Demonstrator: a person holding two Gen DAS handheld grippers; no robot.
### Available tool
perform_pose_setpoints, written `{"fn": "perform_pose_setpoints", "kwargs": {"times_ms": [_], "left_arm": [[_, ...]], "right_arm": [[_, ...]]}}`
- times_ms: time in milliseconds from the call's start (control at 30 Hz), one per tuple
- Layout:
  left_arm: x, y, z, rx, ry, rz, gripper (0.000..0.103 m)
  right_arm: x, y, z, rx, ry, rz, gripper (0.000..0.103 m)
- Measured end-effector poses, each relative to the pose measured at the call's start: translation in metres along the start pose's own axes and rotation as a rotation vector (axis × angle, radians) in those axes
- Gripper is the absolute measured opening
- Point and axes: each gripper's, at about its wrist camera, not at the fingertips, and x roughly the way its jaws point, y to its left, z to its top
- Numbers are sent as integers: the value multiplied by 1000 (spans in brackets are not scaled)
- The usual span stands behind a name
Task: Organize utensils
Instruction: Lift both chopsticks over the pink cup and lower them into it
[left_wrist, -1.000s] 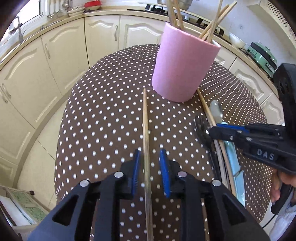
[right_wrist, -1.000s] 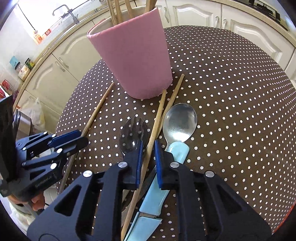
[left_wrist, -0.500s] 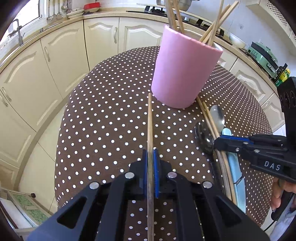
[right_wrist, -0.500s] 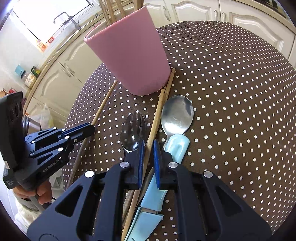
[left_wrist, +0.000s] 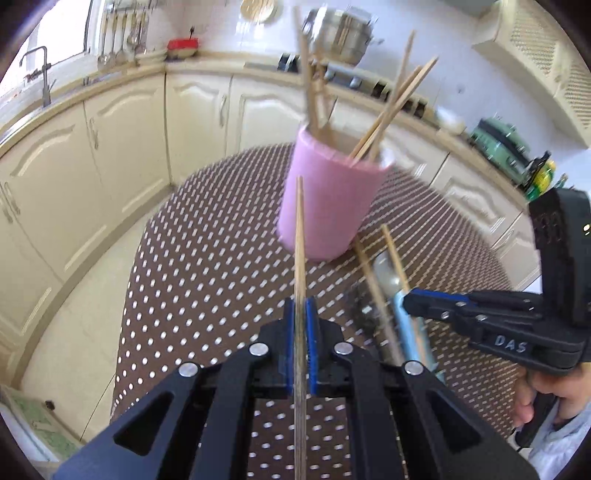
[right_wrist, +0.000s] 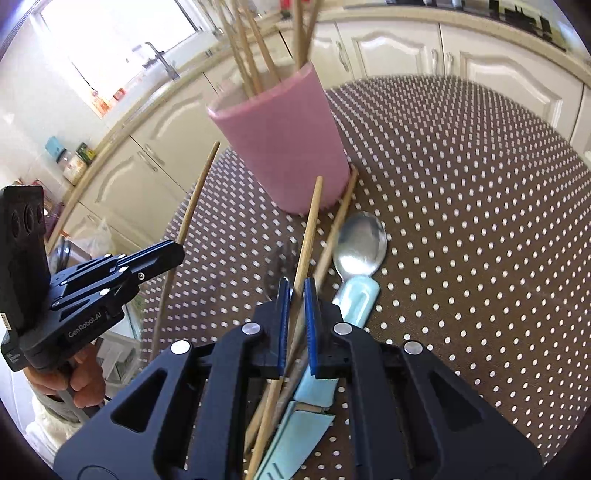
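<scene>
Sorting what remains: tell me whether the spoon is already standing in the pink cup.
No. The spoon lies flat on the dotted tablecloth beside the pink cup, which holds only wooden chopsticks.

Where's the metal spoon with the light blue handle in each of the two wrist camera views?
Left wrist view: spoon lies right of centre, partly behind two chopsticks, just right of the pink cup.
Right wrist view: spoon is centre-right, its bowl below the cup's base.
Shared landmark: the pink cup holding chopsticks.
</scene>
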Motion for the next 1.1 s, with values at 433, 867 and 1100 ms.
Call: {"fn": "perform_pose_setpoints", "kwargs": {"times_ms": [433,867,1100], "left_arm": [[-53,-36,17,26,-379,-109,6],[-60,-64,65,24,-622,-128,6],[-64,-67,91,3,-794,-92,6]], "right_arm": [[-80,18,16,-73,-210,44,6],[-130,46,75,-159,-441,-5,6],[-143,57,105,-197,-585,-36,6]]}}
